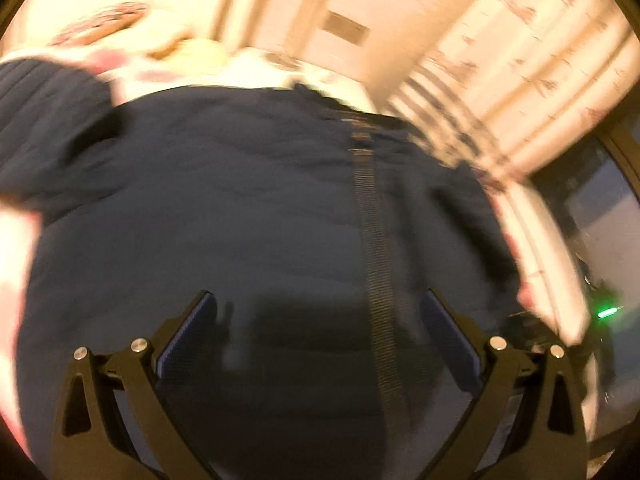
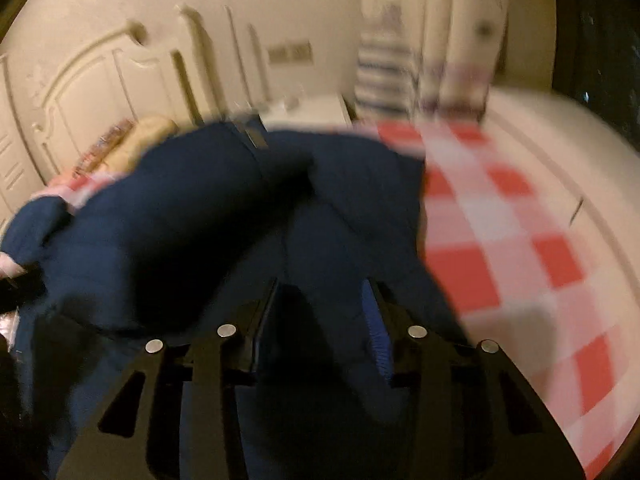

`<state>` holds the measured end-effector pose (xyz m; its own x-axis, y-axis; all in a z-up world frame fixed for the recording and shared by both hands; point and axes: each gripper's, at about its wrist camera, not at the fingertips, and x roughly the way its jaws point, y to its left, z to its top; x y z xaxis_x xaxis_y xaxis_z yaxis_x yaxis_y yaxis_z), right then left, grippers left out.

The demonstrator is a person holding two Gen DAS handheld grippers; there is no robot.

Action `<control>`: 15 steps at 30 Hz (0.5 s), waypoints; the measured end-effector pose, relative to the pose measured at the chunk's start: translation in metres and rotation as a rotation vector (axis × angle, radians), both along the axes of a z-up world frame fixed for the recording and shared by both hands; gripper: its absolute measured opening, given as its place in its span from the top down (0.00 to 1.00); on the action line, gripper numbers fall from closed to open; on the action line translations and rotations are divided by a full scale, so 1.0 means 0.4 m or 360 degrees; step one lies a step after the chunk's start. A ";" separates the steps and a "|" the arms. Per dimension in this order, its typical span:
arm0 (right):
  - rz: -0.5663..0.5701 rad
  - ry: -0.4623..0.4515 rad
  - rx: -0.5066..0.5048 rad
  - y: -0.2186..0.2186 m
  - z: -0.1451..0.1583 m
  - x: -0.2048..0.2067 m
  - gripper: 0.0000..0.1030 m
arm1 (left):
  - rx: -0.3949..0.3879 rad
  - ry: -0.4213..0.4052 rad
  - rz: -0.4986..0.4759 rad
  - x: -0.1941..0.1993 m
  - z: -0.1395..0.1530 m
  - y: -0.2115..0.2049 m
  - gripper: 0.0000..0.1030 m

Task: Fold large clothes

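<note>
A large navy jacket [image 1: 240, 200] lies spread on the bed and fills the left wrist view, its zipper [image 1: 372, 240] running up the middle. My left gripper [image 1: 319, 294] hovers just over it, open wide, with nothing between its fingers. In the right wrist view the same jacket [image 2: 180, 220] is bunched on a red-and-white checked bedcover [image 2: 500, 240], with a ribbed cuff [image 2: 32, 232] at the far left. My right gripper [image 2: 323, 282] stands low in the fabric, partly open. A fold rises between its fingers, and the ribbed pad [image 2: 378, 328] on the right shows bare. Both views are blurred.
A cream carved headboard [image 2: 100, 80] and a pillow [image 2: 148, 132] lie beyond the jacket. A white nightstand [image 2: 312, 110] stands by pale curtains [image 1: 520, 60]. A dark window [image 1: 600, 220] is at the right, with a small green light [image 1: 606, 312] below it.
</note>
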<state>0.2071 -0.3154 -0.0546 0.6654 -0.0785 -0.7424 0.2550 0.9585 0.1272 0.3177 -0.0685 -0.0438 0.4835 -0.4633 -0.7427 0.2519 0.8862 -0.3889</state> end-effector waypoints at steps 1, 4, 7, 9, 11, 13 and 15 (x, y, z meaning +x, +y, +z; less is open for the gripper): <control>-0.0005 -0.0013 -0.0007 0.010 0.002 0.002 0.61 | 0.0014 -0.0027 -0.0036 0.009 0.018 -0.046 0.02; -0.0002 -0.0008 -0.0017 0.018 -0.002 -0.003 0.60 | 0.0016 -0.0076 -0.0171 0.043 0.053 -0.193 0.02; 0.0000 -0.0024 0.0045 0.010 -0.003 -0.013 0.60 | 0.0007 -0.0005 -0.0197 0.090 0.029 -0.315 0.03; 0.0000 -0.0033 0.0067 0.005 -0.008 -0.019 0.60 | 0.0045 0.0087 -0.0162 0.130 -0.019 -0.372 0.10; 0.0000 -0.0035 0.0078 0.008 -0.005 -0.020 0.60 | 0.0014 0.0089 -0.0094 0.144 -0.044 -0.380 0.25; -0.0001 -0.0030 0.0089 0.003 -0.006 -0.014 0.60 | -0.0014 -0.0035 -0.0082 0.128 -0.028 -0.371 0.59; -0.0003 -0.0033 0.0101 0.002 -0.005 -0.014 0.60 | -0.0070 -0.0129 -0.0096 0.102 0.004 -0.349 0.76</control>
